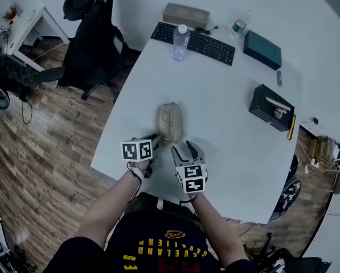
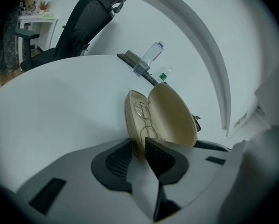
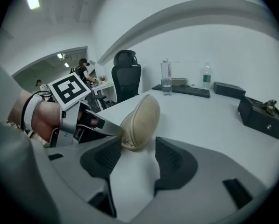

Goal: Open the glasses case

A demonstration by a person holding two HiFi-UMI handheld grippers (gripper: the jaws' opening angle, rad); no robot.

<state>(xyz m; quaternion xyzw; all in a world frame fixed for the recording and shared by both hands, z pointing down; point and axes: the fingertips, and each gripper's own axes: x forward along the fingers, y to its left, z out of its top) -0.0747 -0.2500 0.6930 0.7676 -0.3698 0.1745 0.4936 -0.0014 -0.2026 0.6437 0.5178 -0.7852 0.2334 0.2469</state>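
A beige glasses case [image 1: 168,121] lies open on the white table [image 1: 226,95], its lid [image 2: 173,116] standing up. Thin wire glasses [image 2: 144,115] rest in the lower shell. My left gripper [image 1: 157,136] is shut on the near end of that lower shell, which sits between the pads [image 2: 138,146]. In the right gripper view the case [image 3: 141,120] shows its lid's back, with the left gripper's fingers [image 3: 104,129] at its near end. My right gripper [image 3: 138,150] stands open just short of the case, nothing between its fingers; in the head view the right gripper [image 1: 187,149] is right of the left one.
At the far side of the table are a clear water bottle [image 1: 180,42], a black keyboard [image 1: 193,42], a beige box [image 1: 185,15] and a teal box [image 1: 262,49]. A black box [image 1: 270,108] sits to the right. A black office chair [image 1: 93,38] stands left of the table.
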